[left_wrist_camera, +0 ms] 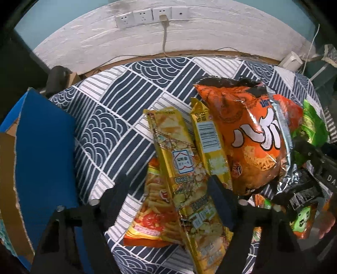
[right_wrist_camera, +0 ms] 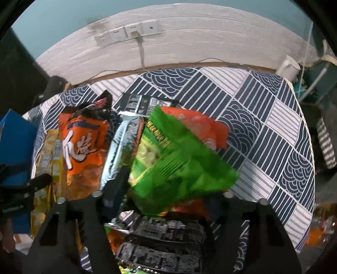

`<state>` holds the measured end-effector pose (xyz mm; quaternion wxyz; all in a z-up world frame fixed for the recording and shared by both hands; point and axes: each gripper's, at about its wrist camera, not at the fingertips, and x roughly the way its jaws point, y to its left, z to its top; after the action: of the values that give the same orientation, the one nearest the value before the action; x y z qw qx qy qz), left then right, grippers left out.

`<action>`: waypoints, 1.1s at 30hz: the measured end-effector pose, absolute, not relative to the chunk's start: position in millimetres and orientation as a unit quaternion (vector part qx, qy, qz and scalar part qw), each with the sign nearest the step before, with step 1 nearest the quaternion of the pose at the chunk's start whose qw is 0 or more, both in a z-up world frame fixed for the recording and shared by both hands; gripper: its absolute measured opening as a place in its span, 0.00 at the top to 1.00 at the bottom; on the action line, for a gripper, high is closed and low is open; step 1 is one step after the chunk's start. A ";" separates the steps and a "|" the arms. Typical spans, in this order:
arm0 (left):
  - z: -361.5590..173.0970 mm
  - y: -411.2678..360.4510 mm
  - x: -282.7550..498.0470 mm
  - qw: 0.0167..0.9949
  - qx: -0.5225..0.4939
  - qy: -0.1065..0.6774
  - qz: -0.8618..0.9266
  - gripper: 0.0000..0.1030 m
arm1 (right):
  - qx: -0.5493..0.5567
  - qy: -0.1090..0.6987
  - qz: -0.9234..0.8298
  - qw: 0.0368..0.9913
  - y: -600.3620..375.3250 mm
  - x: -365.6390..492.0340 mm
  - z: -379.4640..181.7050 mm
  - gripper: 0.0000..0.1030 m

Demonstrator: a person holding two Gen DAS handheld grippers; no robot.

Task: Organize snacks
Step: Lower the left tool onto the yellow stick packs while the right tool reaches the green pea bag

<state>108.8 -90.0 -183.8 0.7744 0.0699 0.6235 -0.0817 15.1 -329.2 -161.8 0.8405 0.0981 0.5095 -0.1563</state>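
Note:
A heap of snack packs lies on the patterned tablecloth [left_wrist_camera: 118, 109]. In the left wrist view my left gripper [left_wrist_camera: 168, 189] is open, its fingers either side of a long gold snack pack [left_wrist_camera: 179, 164] that lies on a fries pack [left_wrist_camera: 151, 210]. A big orange puffed bag [left_wrist_camera: 246, 137] lies to the right of it. In the right wrist view my right gripper [right_wrist_camera: 166, 187] is shut on a green snack bag [right_wrist_camera: 174, 160] and holds it above a black pack [right_wrist_camera: 164, 238]. The orange bag [right_wrist_camera: 84, 143] lies to the left there.
A blue cardboard box [left_wrist_camera: 42, 160] stands at the left edge of the table, also in the right wrist view [right_wrist_camera: 14, 143]. A silver foil pack [right_wrist_camera: 118, 147] and a red-orange bag [right_wrist_camera: 202, 128] lie in the heap. Wall sockets [left_wrist_camera: 147, 15] with a cable are behind the table.

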 end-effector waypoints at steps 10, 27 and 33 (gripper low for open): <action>-173.7 -81.1 105.5 0.784 0.064 0.611 -0.095 0.54 | 0.032 0.520 -0.154 0.839 -332.3 8.7 -143.4 0.62; -195.8 -92.9 105.5 0.767 0.068 0.630 -0.099 0.27 | 0.040 0.540 -0.144 0.829 -333.5 9.7 -161.7 0.58; -199.0 -85.6 105.4 0.765 0.052 0.632 -0.113 0.25 | 0.036 0.540 -0.137 0.830 -333.6 8.4 -160.2 0.58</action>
<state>105.4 -85.6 -199.0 0.7647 0.0524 0.6321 -0.1132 8.4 -333.6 -160.2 0.8299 0.0361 0.5396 -0.1370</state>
